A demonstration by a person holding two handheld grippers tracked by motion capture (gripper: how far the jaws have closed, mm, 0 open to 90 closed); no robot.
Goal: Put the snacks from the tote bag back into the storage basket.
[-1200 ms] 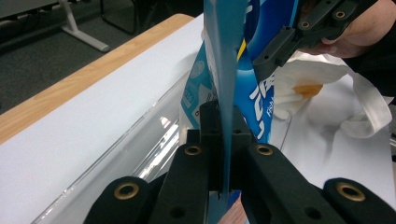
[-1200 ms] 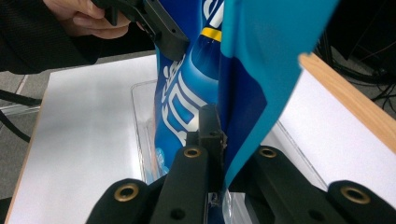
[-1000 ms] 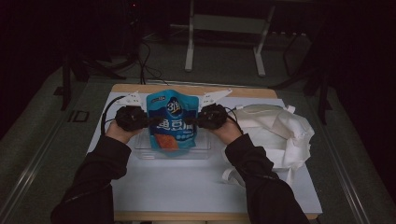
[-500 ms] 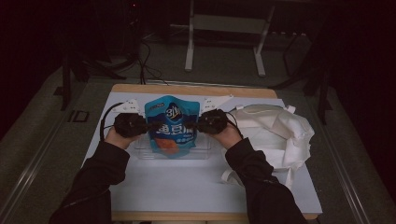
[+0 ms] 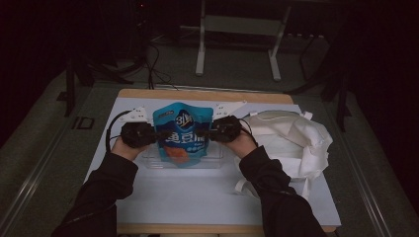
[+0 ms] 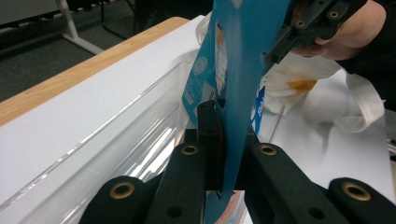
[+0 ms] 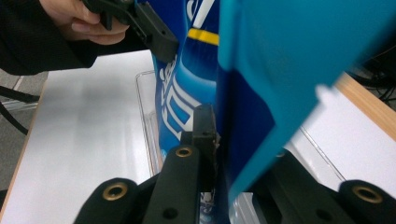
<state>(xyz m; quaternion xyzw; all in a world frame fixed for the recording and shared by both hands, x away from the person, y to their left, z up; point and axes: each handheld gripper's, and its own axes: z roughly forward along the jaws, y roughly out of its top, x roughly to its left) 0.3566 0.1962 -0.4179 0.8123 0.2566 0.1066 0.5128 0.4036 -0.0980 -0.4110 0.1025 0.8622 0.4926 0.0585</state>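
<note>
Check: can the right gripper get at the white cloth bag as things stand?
Probably not yet. The right gripper is clamped on the blue pouch over the clear tray. The white cloth bag lies unobstructed beside that hand, so letting go would free it.

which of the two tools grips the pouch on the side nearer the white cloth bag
The right tool: it pinches the blue pouch on the edge facing the white cloth bag; the left tool holds the opposite edge.
</note>
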